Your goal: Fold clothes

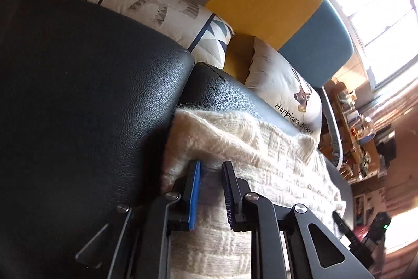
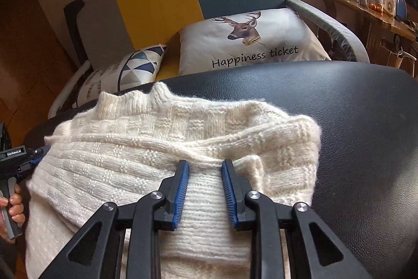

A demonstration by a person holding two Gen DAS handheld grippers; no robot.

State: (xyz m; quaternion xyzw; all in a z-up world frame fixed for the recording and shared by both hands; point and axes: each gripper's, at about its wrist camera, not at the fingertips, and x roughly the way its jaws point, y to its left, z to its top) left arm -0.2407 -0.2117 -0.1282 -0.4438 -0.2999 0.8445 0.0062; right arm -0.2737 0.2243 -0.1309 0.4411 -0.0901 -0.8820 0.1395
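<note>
Sweater [image 2: 167, 148] lies part-folded; both grippers, left [image 1: 211, 169] & right [image 2: 205, 169], narrowly agape w/ knit between, nothing pinched. Pinch full layer, fold evenly.

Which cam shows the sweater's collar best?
Right wrist. The cream sweater lies spread on the black cushion, and its ribbed collar stands clear at the far edge. The left wrist view sees the sweater side-on and close, mostly a bunched fold against the cushion; no collar can be made out.
</note>
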